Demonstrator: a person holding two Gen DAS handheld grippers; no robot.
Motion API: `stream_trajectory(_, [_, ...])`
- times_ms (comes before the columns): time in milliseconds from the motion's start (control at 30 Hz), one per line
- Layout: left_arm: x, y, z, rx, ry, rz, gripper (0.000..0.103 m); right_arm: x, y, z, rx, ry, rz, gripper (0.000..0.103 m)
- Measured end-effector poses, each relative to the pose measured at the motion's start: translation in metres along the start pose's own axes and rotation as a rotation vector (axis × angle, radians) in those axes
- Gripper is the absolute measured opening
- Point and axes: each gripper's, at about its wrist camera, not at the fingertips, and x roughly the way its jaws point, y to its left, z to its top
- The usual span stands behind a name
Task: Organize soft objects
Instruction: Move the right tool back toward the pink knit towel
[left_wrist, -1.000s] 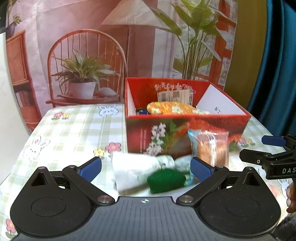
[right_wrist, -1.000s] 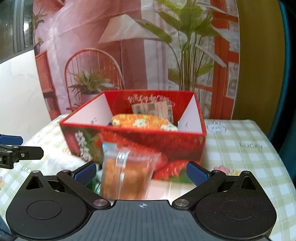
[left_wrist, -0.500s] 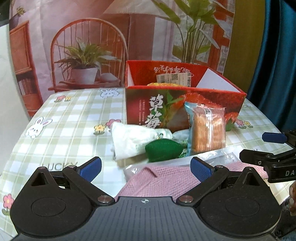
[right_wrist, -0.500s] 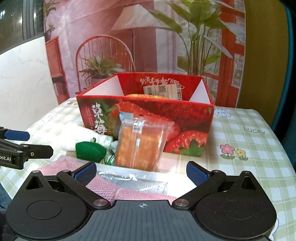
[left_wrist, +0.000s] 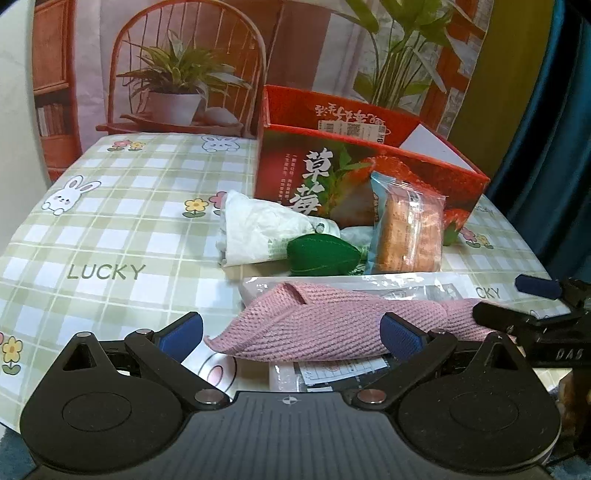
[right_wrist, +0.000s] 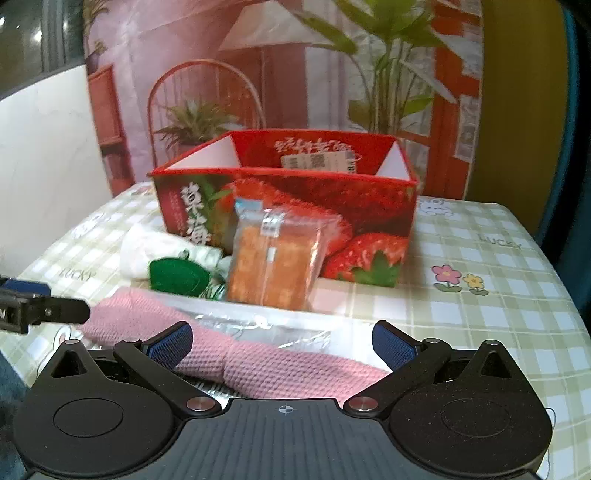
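A pink knitted cloth (left_wrist: 332, 325) (right_wrist: 258, 362) lies on a clear plastic bag (left_wrist: 369, 284) near the table's front edge. My left gripper (left_wrist: 291, 332) is open, with the cloth's left part between its blue pads. My right gripper (right_wrist: 281, 345) is open too, over the cloth's right part, and shows at the right of the left wrist view (left_wrist: 517, 299). Behind the cloth lie a green felt piece (left_wrist: 321, 254) (right_wrist: 177, 275), a white soft packet (left_wrist: 258, 229) (right_wrist: 147, 247) and a wrapped cake (left_wrist: 406, 229) (right_wrist: 273, 266) leaning on the red strawberry box (left_wrist: 303, 173) (right_wrist: 369, 206).
The box stands open at the back of the table, its contents hidden from this low angle. A green checked tablecloth (left_wrist: 110, 221) (right_wrist: 480, 295) covers the table. A printed backdrop stands behind and a blue curtain (left_wrist: 554, 147) hangs at the right.
Both grippers have drawn back from the box and dropped lower. The pink cloth and plastic bag have come into view between their fingers. Both stay open.
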Motion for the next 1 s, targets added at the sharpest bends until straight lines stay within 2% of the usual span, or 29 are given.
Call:
stream_trajectory(167, [0.002, 0.000, -0.004, -0.008, 0.018, -0.027, 0.099, 0.004, 0.004, -0.007, -0.017, 0.030, 0.013, 0.103])
stream_trajectory(400, [-0.003, -0.007, -0.008, 0.016, 0.037, -0.137, 0.095, -0.003, 0.001, -0.008, -0.076, 0.093, 0.027, 0.103])
stream_trajectory(533, [0.000, -0.010, -0.010, 0.022, 0.050, -0.147, 0.094, -0.004, 0.006, -0.020, -0.202, 0.173, 0.040, 0.103])
stream_trajectory(667, [0.007, -0.008, -0.012, 0.012, 0.074, -0.157, 0.089, 0.009, 0.009, -0.033, -0.205, 0.242, 0.069, 0.103])
stream_trajectory(767, [0.007, -0.006, -0.012, 0.006, 0.078, -0.162, 0.085, 0.024, 0.015, -0.041, -0.238, 0.285, 0.038, 0.102])
stream_trajectory(1000, [0.014, 0.000, -0.014, -0.029, 0.100, -0.174, 0.071, 0.038, 0.015, -0.047, -0.218, 0.280, 0.024, 0.102])
